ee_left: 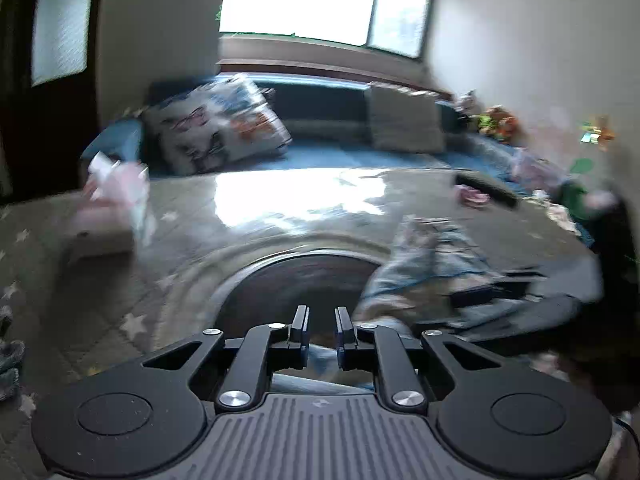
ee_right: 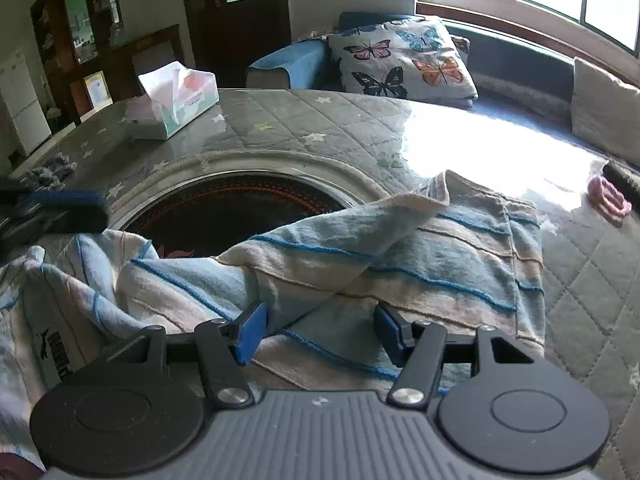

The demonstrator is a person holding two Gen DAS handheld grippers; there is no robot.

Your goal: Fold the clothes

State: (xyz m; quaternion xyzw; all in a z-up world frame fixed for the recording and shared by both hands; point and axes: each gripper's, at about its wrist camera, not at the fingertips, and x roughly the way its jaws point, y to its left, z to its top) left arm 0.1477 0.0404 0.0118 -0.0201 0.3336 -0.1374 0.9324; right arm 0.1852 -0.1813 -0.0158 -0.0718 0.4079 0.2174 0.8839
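A blue-and-cream striped garment (ee_right: pixel 400 248) was seen crumpled across the quilted table cover (ee_right: pixel 580 300) at centre frame. The right gripper (ee_right: pixel 320 326) was held open just above its folds, nothing clamped, while the left gripper (ee_left: pixel 322 326), jaws narrowly parted and empty, was pictured beside it at lower centre.

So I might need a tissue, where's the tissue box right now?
In the right wrist view the tissue box sits upper left on the star-quilted table, beyond the round opening.
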